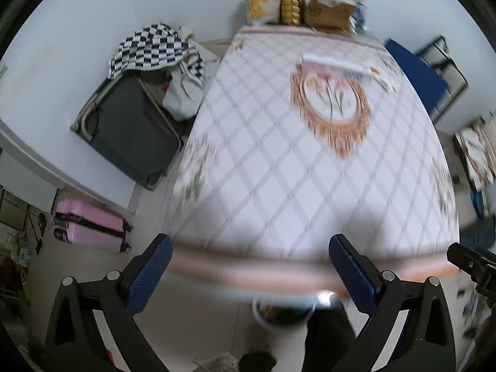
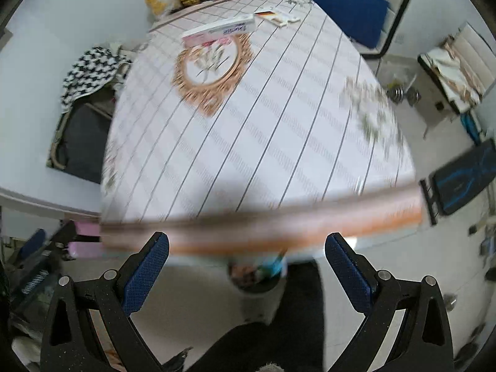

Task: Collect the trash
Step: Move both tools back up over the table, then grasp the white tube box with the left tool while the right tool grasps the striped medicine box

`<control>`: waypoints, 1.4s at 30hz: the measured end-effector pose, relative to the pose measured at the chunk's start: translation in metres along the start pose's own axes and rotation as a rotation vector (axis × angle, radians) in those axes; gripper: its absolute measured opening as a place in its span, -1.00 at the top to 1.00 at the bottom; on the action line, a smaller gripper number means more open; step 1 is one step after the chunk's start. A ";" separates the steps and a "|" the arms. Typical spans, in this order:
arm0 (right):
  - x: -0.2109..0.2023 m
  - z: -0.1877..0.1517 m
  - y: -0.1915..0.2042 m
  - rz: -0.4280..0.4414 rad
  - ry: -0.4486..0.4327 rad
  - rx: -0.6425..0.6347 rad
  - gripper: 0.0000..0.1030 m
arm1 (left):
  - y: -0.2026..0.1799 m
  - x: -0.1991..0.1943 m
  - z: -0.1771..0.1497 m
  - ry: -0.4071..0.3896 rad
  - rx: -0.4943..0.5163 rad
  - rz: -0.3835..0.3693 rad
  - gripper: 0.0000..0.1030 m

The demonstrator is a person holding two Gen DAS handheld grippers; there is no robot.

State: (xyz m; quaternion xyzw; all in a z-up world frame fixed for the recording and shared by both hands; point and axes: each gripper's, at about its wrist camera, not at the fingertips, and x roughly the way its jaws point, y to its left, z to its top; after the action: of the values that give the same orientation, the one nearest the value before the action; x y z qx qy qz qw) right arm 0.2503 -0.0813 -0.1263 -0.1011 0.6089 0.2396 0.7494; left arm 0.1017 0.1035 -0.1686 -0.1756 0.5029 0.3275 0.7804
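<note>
Both views are motion-blurred. A long white box lies on the far part of the table, with flat paper pieces to its right. The box and paper pieces also show in the right wrist view. A white trash bin stands on the floor under the table's near edge, and in the right wrist view it holds some trash. My left gripper is open and empty above the near table edge. My right gripper is open and empty, also at the near edge.
Bags and a cardboard box crowd the table's far end. A folded grey cot with a checkered cloth stands left, a pink suitcase on the floor. A blue-cushioned chair and other chairs stand right.
</note>
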 end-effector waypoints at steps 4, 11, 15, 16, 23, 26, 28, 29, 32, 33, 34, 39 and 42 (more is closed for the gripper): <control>0.037 0.115 -0.032 -0.040 0.018 -0.038 -0.98 | -0.038 0.041 0.079 0.028 -0.066 0.031 -1.00; 0.147 0.338 -0.084 -0.119 0.082 -0.086 -0.98 | -0.106 0.149 0.204 0.181 -0.220 0.050 -1.00; 0.212 0.429 -0.091 -0.156 0.131 -0.139 -0.98 | -0.129 0.201 0.258 0.238 -0.297 0.050 -1.00; 0.227 0.449 -0.090 -0.158 0.138 -0.145 -0.98 | -0.133 0.211 0.270 0.248 -0.315 0.045 -1.00; 0.297 0.515 -0.101 -0.137 0.203 -0.128 -1.00 | -0.149 0.274 0.329 0.361 -0.537 -0.085 -0.99; 0.293 0.521 -0.101 -0.129 0.162 -0.141 -0.77 | -0.154 0.285 0.341 0.364 -0.630 -0.132 -0.99; 0.290 0.522 -0.108 -0.134 0.162 -0.121 -0.70 | -0.156 0.297 0.347 0.388 -0.695 -0.165 -0.98; 0.289 0.522 -0.115 -0.136 0.169 -0.100 -0.70 | -0.157 0.305 0.349 0.411 -0.721 -0.168 -0.89; 0.283 0.518 -0.131 -0.149 0.167 -0.064 -0.68 | -0.163 0.318 0.347 0.449 -0.711 -0.170 -0.20; 0.282 0.516 -0.136 -0.153 0.169 -0.056 -0.66 | -0.165 0.317 0.345 0.438 -0.690 -0.183 -0.13; 0.281 0.513 -0.140 -0.153 0.172 -0.048 -0.64 | -0.166 0.311 0.344 0.422 -0.656 -0.174 -0.11; 0.272 0.481 -0.155 -0.144 0.188 -0.024 -0.59 | -0.190 0.278 0.329 0.360 -0.242 -0.113 0.25; 0.267 0.454 -0.163 -0.125 0.222 0.001 -0.58 | -0.205 0.262 0.296 0.374 0.029 -0.087 0.25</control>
State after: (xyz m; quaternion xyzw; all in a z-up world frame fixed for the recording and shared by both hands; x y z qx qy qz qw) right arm 0.7591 0.0423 -0.2979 -0.1642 0.6807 0.1794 0.6910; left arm 0.5144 0.2215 -0.2879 -0.2437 0.6357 0.2480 0.6892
